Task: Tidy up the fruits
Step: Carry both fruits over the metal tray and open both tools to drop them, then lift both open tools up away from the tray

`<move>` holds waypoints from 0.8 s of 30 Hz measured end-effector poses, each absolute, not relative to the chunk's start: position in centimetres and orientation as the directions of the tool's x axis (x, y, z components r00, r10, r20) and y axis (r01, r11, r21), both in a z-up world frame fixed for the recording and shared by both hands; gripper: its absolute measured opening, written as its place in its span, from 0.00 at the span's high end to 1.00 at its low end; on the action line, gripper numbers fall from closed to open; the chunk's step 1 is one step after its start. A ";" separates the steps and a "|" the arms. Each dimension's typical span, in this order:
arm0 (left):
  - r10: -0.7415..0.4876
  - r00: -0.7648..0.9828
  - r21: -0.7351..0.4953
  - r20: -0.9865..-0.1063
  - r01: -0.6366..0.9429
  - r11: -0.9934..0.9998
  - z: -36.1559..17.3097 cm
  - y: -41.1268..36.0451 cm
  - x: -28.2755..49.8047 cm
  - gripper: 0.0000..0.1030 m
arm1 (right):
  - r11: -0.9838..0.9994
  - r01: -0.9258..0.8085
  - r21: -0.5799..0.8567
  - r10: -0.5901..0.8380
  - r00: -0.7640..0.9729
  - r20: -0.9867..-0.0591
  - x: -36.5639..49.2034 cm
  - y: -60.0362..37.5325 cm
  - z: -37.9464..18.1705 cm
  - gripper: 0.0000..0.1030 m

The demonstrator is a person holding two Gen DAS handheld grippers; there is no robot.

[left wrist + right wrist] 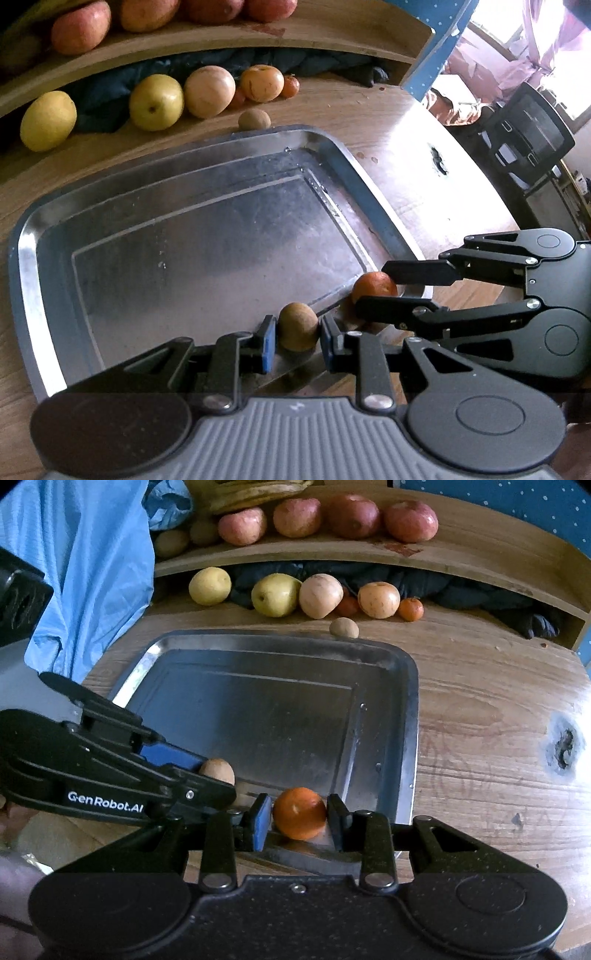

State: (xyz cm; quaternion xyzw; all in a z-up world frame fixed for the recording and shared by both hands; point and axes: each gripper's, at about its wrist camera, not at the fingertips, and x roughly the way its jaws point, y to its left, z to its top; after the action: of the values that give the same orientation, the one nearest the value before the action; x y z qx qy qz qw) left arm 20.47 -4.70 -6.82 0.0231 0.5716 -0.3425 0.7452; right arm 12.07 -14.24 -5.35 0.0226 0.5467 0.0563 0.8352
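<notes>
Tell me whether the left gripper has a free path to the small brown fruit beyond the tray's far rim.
Probably not yet: the left gripper brackets a kiwi. The path over the tray to the brown fruit looks unobstructed.

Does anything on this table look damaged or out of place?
Yes: the wooden table has a dark, ragged knot hole right of the metal tray. Also, one small brown fruit sits alone between tray and fruit row.

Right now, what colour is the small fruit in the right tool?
Orange, a bright, even orange; the right wrist view shows it best.
</notes>
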 end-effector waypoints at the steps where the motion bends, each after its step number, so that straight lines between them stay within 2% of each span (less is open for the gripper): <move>1: -0.481 0.118 -0.353 -0.869 0.533 0.769 -6.8 -4.8 20.4 0.73 | 0.993 -0.074 0.095 0.117 0.396 -0.911 12.1 -14.2 -5.4 0.66; 11: -0.458 0.167 -0.332 -0.873 0.483 0.810 -6.4 -5.1 19.7 0.72 | 0.990 -0.106 0.096 0.131 0.405 -0.905 11.4 -14.6 -5.1 0.63; 13: -0.454 0.180 -0.326 -0.873 0.476 0.817 -6.2 -5.1 19.4 0.63 | 0.990 -0.104 0.098 0.132 0.412 -0.901 11.2 -14.8 -4.9 0.61; 18: -0.436 0.219 -0.305 -0.873 0.453 0.838 -5.4 -4.9 18.3 0.49 | 0.989 -0.111 0.098 0.137 0.429 -0.893 10.4 -15.0 -4.2 0.52; 24: -0.398 0.279 -0.263 -0.874 0.418 0.870 -4.1 -4.1 16.4 0.28 | 0.989 -0.108 0.101 0.139 0.449 -0.883 8.8 -15.7 -3.1 0.36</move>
State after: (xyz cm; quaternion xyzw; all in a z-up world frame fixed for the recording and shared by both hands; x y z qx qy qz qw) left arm 16.42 -4.14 -4.09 0.0090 0.5437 -0.2550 0.7996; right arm 8.82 -15.65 -3.12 0.0151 0.5198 0.0725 0.8511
